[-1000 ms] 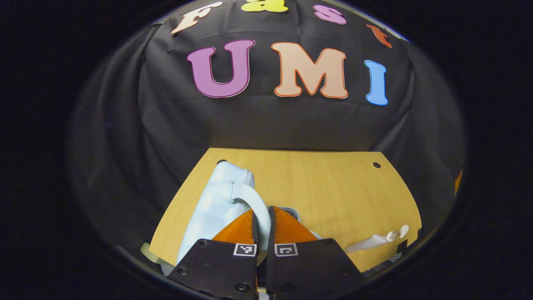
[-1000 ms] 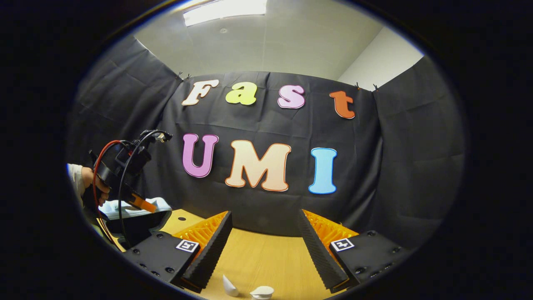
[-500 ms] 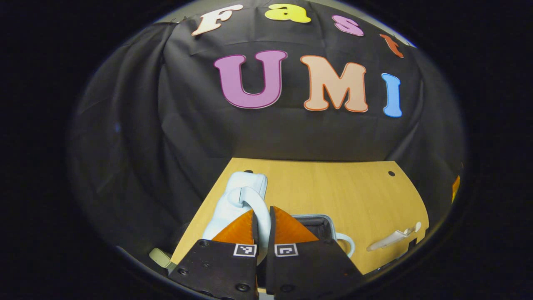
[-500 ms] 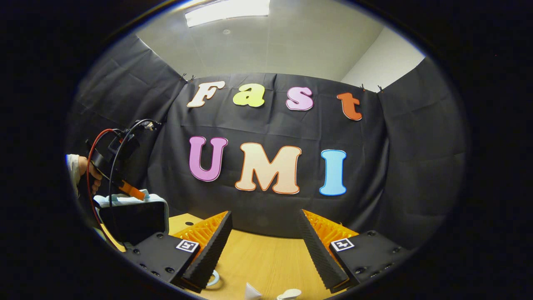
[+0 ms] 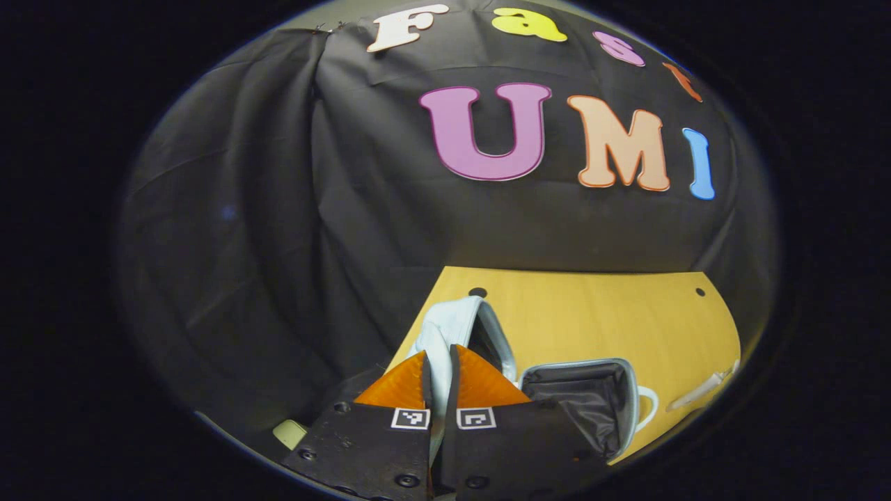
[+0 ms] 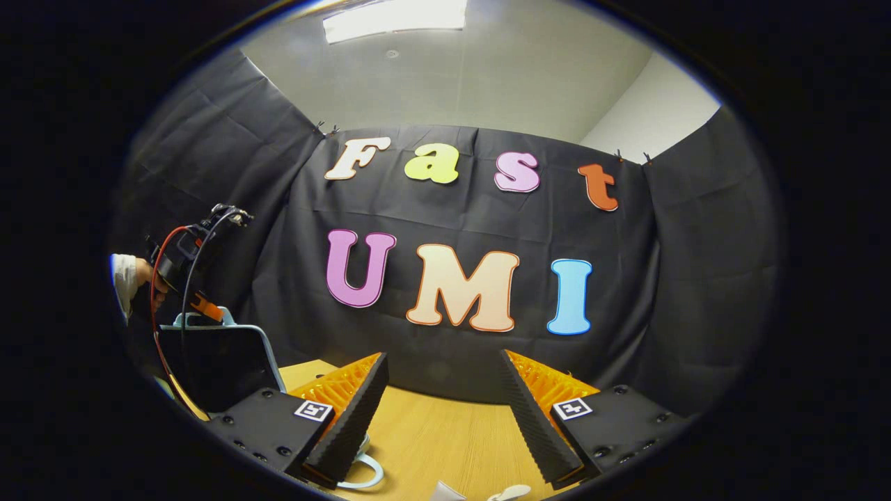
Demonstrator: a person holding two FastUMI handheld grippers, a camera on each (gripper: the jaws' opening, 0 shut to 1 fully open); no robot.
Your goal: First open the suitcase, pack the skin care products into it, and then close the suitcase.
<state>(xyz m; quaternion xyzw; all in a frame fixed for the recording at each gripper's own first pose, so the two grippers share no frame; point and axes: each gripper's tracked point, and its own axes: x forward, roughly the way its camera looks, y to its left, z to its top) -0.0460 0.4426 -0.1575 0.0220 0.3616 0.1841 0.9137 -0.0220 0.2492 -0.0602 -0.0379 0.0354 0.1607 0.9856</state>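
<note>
In the left gripper view my left gripper is shut on the pale blue handle of the suitcase lid, which stands raised. Beside it lies the suitcase base with its black lining showing. A white skin care product lies on the table at the far right. In the right gripper view my right gripper is open above the table with nothing between its fingers. Far left there, a hand holds the left gripper at the top of the upright lid. White products peek in at the bottom edge.
The wooden table runs back to the black cloth wall. A pale green object sits off the table's left edge. A pale blue handle loop of the base lies near my right gripper's left finger.
My left gripper has swung the lid up and leftward from nearly flat to upright, exposing the black-lined base. My right gripper stayed open and drifted slightly.
</note>
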